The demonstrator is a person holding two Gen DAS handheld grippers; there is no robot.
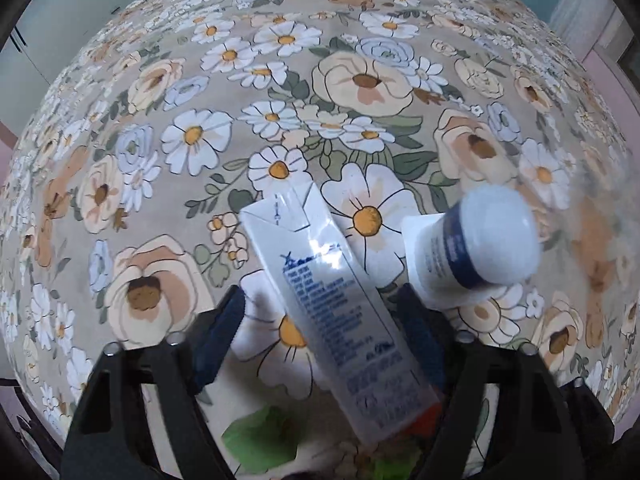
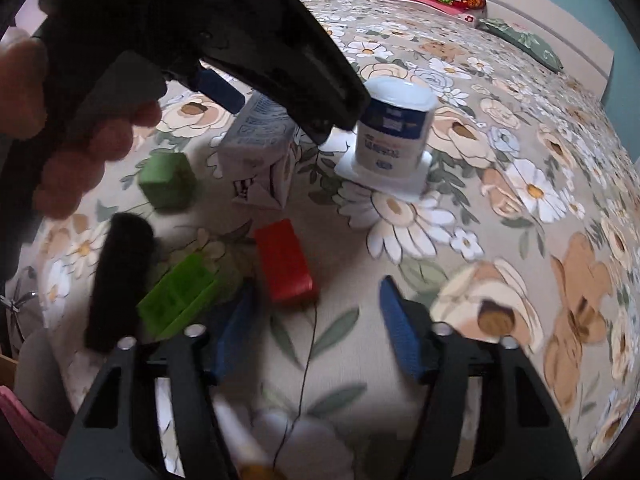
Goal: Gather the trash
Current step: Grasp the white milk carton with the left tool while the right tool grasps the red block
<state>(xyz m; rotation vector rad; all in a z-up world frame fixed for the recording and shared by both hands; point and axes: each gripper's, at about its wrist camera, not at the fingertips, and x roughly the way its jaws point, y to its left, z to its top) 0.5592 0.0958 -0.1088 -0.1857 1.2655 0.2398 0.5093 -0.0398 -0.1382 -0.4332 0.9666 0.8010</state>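
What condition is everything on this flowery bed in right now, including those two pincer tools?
Left gripper: open, fingers either side of the carton.
Milk carton: lying on its side, not yet squeezed.
Yogurt cup: upside down, standing on its wide rim.
Red block: lying flat, untouched.
Green cube: resting loose on the sheet.
Green tray: lying open side up, blurred.
Right gripper: open, holding nothing.

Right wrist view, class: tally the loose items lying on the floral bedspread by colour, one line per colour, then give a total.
White: 2, the milk carton and the upturned yogurt cup
Green: 2, the green cube and the green tray
Red: 1, the red block
Black: 1, the black bar
Total: 6
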